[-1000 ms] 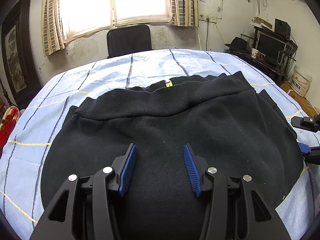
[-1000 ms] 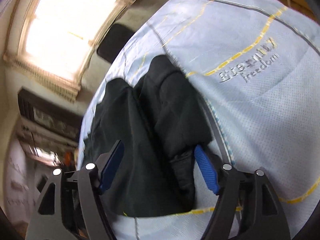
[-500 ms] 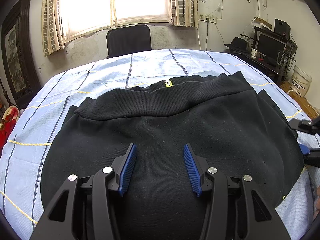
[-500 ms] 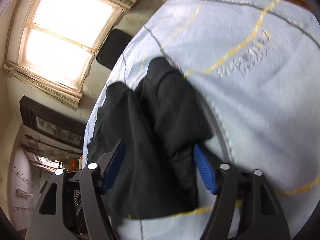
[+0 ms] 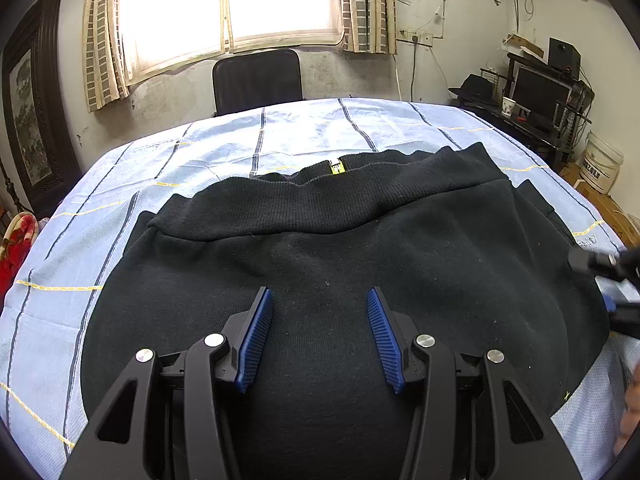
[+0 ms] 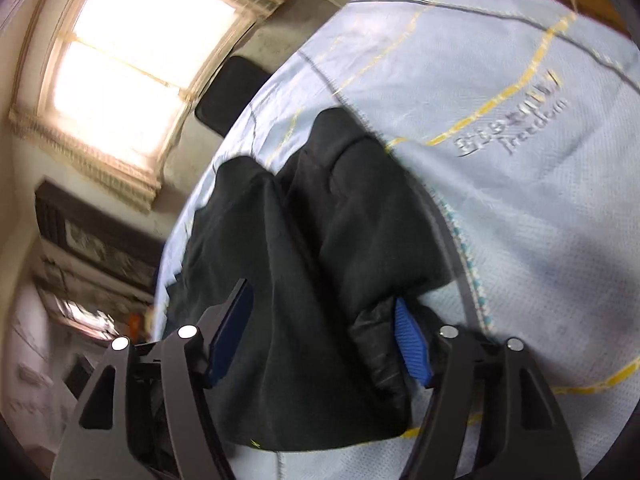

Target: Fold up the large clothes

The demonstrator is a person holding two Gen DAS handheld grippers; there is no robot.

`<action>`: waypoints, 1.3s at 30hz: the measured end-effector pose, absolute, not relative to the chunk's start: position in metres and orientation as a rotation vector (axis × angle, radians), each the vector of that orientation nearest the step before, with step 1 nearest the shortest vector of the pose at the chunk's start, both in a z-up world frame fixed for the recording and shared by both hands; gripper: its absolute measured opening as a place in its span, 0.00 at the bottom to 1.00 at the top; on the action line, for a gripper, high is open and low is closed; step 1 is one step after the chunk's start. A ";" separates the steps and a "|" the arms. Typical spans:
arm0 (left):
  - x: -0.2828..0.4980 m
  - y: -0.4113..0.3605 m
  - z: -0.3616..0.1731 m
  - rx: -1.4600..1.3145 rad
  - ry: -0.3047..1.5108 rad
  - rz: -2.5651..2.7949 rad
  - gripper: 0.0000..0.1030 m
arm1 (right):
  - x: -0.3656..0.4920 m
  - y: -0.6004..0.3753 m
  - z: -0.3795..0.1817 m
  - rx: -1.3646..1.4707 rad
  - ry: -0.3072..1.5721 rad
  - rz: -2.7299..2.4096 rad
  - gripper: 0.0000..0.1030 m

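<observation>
Black garment (image 5: pixel 340 264) flat on blue striped sheet (image 5: pixel 304 136), ribbed band at far edge, small yellow tag (image 5: pixel 337 167) unreadable.
Left gripper (image 5: pixel 320 336) jaws apart above cloth; right gripper (image 6: pixel 320 336) jaws apart astride folded edge. Sheet print "freedom" (image 6: pixel 536 126). One chair (image 5: pixel 257 80), one window (image 5: pixel 224 0).

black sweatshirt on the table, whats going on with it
A person with a gripper in each hand is folding the black sweatshirt, which lies spread on a blue striped cloth. The left gripper hovers open over its middle. The right gripper is open at the garment's side edge, straddling bunched fabric, not yet clamped.
</observation>
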State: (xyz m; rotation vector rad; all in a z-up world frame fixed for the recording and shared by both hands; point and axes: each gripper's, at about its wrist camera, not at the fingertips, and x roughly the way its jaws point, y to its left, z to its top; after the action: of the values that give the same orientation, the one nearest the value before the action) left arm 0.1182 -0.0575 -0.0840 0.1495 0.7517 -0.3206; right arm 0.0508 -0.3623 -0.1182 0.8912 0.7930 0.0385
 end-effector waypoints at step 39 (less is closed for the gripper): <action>0.199 0.189 -0.043 -0.566 0.871 -0.364 0.64 | 0.109 -0.045 0.010 0.038 0.751 0.221 0.17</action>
State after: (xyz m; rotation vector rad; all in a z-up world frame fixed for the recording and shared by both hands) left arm 0.1986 0.1893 -0.0428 -0.5661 0.8708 -0.3642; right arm 0.1088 -0.0451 0.0102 0.0382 0.7514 0.2213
